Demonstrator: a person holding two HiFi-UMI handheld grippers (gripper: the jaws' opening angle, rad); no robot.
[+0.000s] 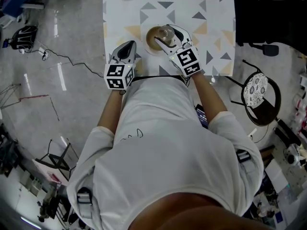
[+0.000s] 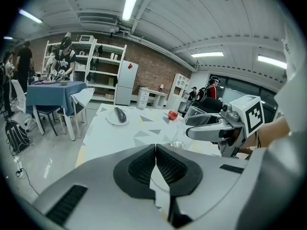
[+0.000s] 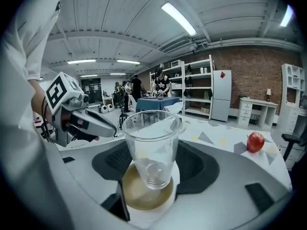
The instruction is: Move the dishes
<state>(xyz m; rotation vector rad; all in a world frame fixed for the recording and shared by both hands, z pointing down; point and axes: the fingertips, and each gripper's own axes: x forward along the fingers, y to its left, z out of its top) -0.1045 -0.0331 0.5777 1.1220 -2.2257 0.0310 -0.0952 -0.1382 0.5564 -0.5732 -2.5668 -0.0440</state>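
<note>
Right gripper pinches the glass, which stands upright on the brown saucer. Left gripper, left of the saucer, is pressed together, empty. Risk: smooth glass (tapered) slipping downward, striking the saucer.

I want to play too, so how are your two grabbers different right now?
The left gripper has its jaws shut together, empty; the right gripper has its jaws apart around the glass, though whether they squeeze it is unclear. The left gripper sits at a near corner of the table; the right gripper reaches over the brown-centred plate. Both are pale grey with two jaws.
</note>
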